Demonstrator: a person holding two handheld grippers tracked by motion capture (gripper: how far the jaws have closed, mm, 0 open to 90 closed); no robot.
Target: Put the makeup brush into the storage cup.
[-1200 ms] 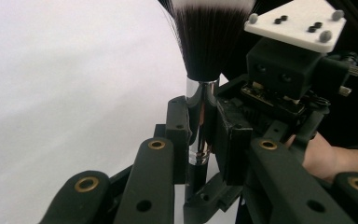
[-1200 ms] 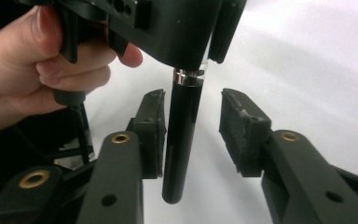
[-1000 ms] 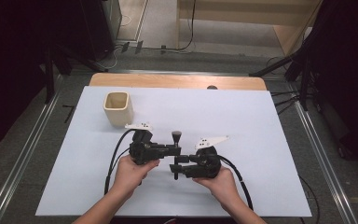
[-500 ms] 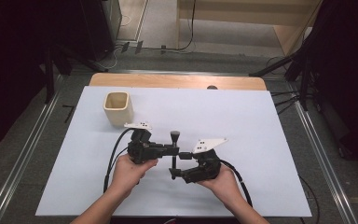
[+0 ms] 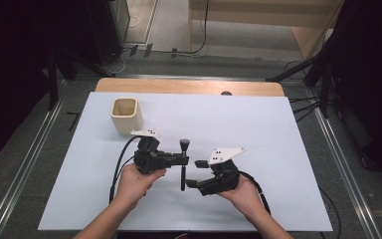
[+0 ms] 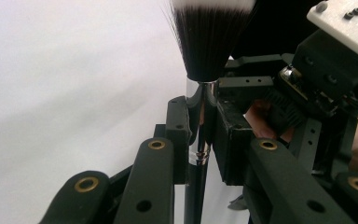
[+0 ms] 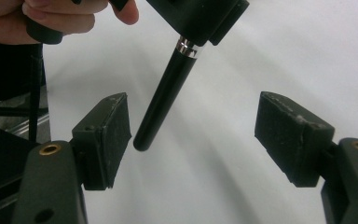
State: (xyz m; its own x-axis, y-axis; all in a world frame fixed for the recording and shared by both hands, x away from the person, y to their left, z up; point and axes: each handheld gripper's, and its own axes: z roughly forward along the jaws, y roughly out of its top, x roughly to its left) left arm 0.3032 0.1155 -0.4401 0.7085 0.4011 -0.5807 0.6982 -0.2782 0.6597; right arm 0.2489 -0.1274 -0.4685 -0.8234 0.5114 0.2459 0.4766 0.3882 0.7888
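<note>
A: Holding the makeup brush (image 5: 183,164) is now your left claw's (image 5: 181,159) job alone. It is clamped on the chrome ferrule (image 6: 200,121), and the brush hangs over the middle of the desk (image 5: 278,129), bristles toward twelve o'clock and handle tip toward six.

B: And the right claw (image 7: 193,135)?

A: Its jaws have just been opening. They stand wide, the handle's black end (image 7: 142,140) lies between the pads, close to one but not pressed by either. So your handover looks finished, and your right hand sits at about four o'clock of the brush.

B: What is left?

A: Judging by the layout, you still have to carry it to the beige cup (image 5: 125,113), which stands empty at ten o'clock of the brush, well apart from it.
</note>
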